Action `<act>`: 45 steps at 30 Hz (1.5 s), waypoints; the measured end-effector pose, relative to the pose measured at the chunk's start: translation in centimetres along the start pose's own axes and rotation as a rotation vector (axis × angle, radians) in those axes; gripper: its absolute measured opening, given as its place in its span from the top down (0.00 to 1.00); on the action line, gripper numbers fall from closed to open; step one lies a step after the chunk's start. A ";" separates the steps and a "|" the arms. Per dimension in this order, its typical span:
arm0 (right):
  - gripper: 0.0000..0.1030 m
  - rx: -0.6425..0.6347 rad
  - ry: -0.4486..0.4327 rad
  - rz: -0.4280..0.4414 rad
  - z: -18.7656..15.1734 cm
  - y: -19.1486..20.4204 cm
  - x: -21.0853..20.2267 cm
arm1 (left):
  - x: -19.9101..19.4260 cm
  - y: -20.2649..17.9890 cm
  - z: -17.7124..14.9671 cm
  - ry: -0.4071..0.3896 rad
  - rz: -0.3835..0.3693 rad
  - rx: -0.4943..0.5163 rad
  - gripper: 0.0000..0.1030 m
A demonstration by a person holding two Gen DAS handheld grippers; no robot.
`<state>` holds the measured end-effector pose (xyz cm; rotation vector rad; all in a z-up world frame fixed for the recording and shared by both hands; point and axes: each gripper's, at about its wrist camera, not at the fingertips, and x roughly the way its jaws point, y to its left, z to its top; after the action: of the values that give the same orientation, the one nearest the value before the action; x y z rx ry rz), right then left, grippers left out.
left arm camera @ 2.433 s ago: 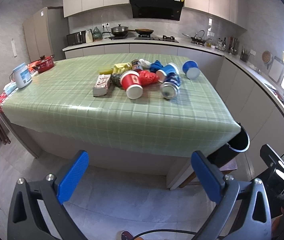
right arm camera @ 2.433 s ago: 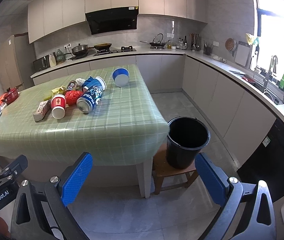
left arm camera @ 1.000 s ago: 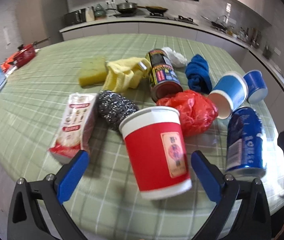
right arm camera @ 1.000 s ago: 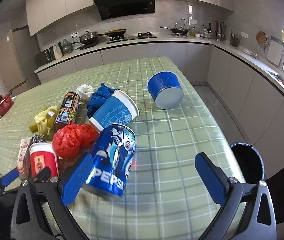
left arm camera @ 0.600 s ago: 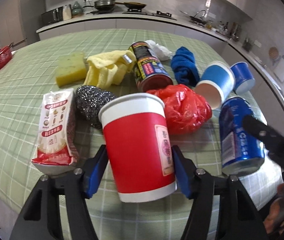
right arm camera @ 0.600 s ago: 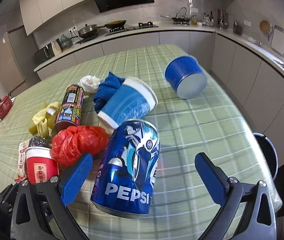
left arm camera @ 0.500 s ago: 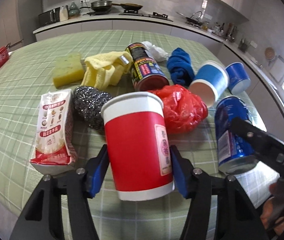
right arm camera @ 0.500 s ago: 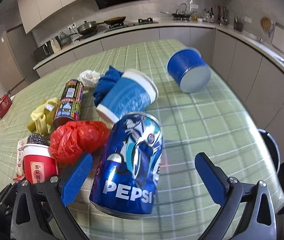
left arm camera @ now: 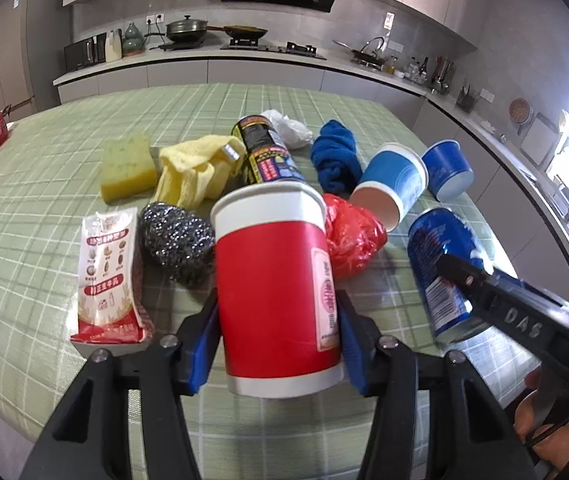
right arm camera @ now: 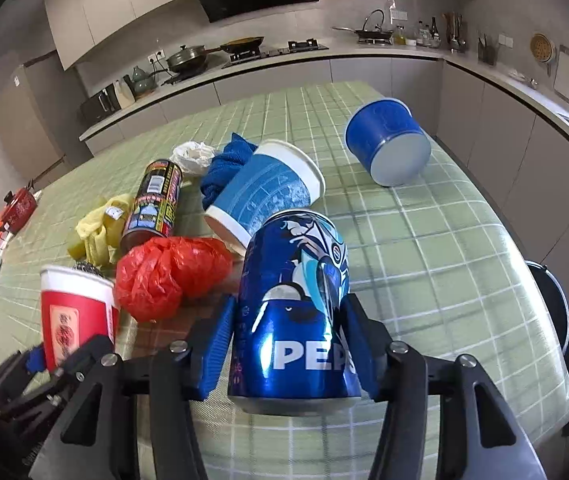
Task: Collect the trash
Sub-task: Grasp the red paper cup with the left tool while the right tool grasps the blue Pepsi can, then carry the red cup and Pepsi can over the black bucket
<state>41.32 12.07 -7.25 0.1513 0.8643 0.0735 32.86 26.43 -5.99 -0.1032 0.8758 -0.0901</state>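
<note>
Nearest: my left gripper [left arm camera: 278,344] clamps one red cup [left arm camera: 276,292]; my right gripper [right arm camera: 290,354], jaws just closed in, pinches one Pepsi can [right arm camera: 294,320].

On the green-check table [right arm camera: 444,248] behind: one red bag [right arm camera: 168,272], one black can [right arm camera: 154,204], two blue cups [right arm camera: 264,196], one scourer [left arm camera: 174,240].

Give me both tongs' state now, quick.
Left tongs: have just been closing, now clamped on the red cup.
Right tongs: have just been closing, now clamped on the blue soda can.
</note>
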 end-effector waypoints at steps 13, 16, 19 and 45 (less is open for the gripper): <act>0.37 0.046 0.092 0.065 -0.7 -1.5 2.3 | 0.6 -0.5 -0.4 0.018 0.017 -0.007 0.47; 0.37 0.018 0.043 0.063 -0.7 -1.1 1.3 | 0.2 -0.8 -0.1 -0.005 0.010 -0.007 0.47; 0.38 0.009 0.016 0.066 -0.6 -1.4 0.4 | 0.0 -1.4 0.2 -0.019 -0.001 -0.001 0.47; 0.38 0.094 -0.091 0.105 -0.6 -20.9 -7.3 | 0.4 -19.4 -0.4 -0.092 -0.008 0.029 0.47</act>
<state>36.23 -9.42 -5.58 0.2866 0.7694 0.1237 32.09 7.18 -4.04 -0.0831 0.7825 -0.1052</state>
